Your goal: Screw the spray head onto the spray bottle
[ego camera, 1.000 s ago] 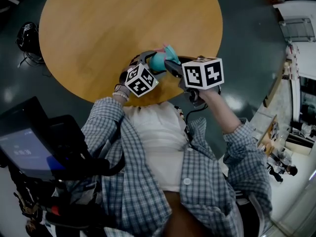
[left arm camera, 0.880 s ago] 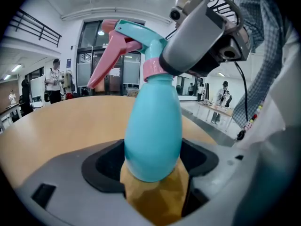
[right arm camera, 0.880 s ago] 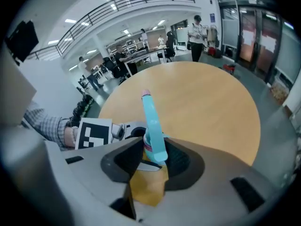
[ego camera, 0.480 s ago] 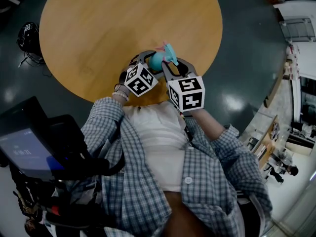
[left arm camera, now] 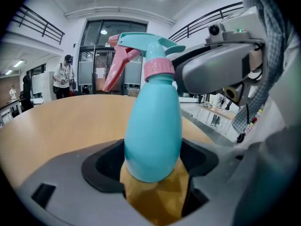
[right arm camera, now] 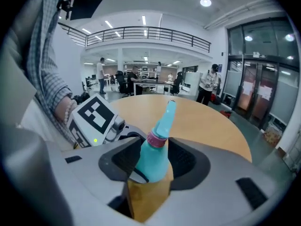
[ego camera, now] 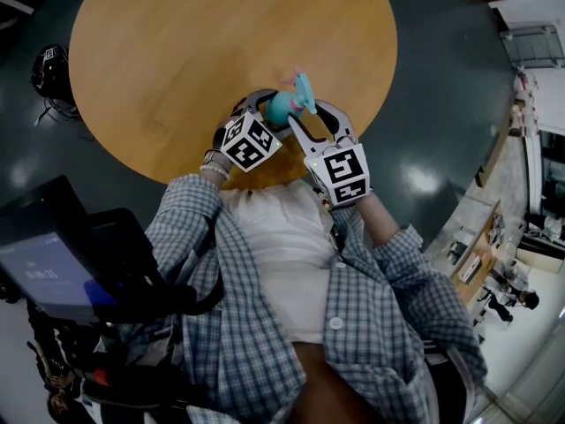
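Note:
A teal spray bottle (ego camera: 282, 108) with a pink collar (left arm camera: 159, 69) and a teal-and-pink spray head (left arm camera: 141, 44) stands upright over the near edge of the round wooden table (ego camera: 221, 42). My left gripper (ego camera: 265, 106) is shut on the bottle's lower body (left arm camera: 153, 126), pads pressed on both sides. My right gripper (ego camera: 309, 113) reaches in from the near right. Its jaws straddle the bottle's shoulder and collar (right arm camera: 156, 139) and have just been opening; a gap shows beside the bottle on the right. The spray head (right arm camera: 167, 114) rises above these jaws.
Dark glossy floor surrounds the table. A black device with cables (ego camera: 48, 67) lies on the floor at the left. A dark screen on a stand (ego camera: 44, 263) is at lower left. People (left arm camera: 62, 76) stand far behind the table.
My right gripper has rolled: its marker cube swung from the bottle's right down toward the person's chest. The bottle and the left gripper kept still.

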The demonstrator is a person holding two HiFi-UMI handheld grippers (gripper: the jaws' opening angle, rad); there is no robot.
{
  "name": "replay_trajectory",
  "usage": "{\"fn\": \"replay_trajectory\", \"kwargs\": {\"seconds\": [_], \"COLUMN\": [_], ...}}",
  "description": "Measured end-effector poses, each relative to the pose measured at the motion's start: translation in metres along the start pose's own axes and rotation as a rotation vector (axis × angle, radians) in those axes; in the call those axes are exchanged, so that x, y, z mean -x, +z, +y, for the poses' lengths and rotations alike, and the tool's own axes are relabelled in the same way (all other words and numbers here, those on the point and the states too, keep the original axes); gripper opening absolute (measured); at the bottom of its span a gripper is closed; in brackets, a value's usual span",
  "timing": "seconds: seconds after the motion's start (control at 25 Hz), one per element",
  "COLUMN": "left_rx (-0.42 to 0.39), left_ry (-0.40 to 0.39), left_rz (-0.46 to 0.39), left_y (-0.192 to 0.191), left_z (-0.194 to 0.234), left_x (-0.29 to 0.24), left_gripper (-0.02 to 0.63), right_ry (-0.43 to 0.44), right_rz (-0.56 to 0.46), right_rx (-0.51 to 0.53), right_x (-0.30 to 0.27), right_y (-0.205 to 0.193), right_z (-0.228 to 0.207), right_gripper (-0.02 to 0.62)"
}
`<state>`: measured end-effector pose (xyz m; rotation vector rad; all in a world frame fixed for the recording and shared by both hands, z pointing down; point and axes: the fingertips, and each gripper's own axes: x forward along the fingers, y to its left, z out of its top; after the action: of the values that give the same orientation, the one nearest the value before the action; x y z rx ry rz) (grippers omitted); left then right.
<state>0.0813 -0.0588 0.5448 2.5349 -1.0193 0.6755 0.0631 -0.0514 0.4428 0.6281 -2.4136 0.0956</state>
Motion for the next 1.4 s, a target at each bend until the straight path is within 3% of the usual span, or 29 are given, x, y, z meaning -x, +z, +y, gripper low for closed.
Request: {"fn": "replay_trajectory", "kwargs": {"seconds": [0.32,0.64,0.76,0.88,1.0,1.16,1.4], "left_rx": [-0.015,-0.032,-0.022,-0.01,-0.011,0.006,0.026], "left_ry": [-0.03,-0.094,-0.099,-0.096,-0.079,-0.039,-0.013], "left_rz": [-0.005,-0.007,-0.009,-0.01,-0.017,-0.028,-0.027], "left_y": [-0.003,-0.01,-0.011,-0.014,-0.012,-0.01,-0.011], "left_z": [0.001,0.001,0.004,0.006,0.006,0.005,0.007], "left_x": [0.003,0.003,0.002,0.004,0.004,0.002,0.002], "left_gripper": [0.364,0.364,0.364,0.364,0.364,0.364,0.364], "right_ry": [0.292,0.614,0.678,0.678,0.625,0.467,0.156], "right_rz": [-0.086,-0.105,-0.111,-0.149,-0.195,-0.268,-0.296], "right_rx": [0.067,0.043,0.065,0.071,0.076,0.089,0.143], "right_x": [0.01,-0.005,-0.012,-0.016,-0.012,-0.005,-0.007], "right_y": [0.0,0.014,0.018,0.02,0.021,0.021,0.018], "right_z": [-0.001,-0.002,0.002,0.004,0.003,0.001,0.005], "right_gripper": [0.161,0.161,0.158,0.126,0.124,0.124,0.124]}}
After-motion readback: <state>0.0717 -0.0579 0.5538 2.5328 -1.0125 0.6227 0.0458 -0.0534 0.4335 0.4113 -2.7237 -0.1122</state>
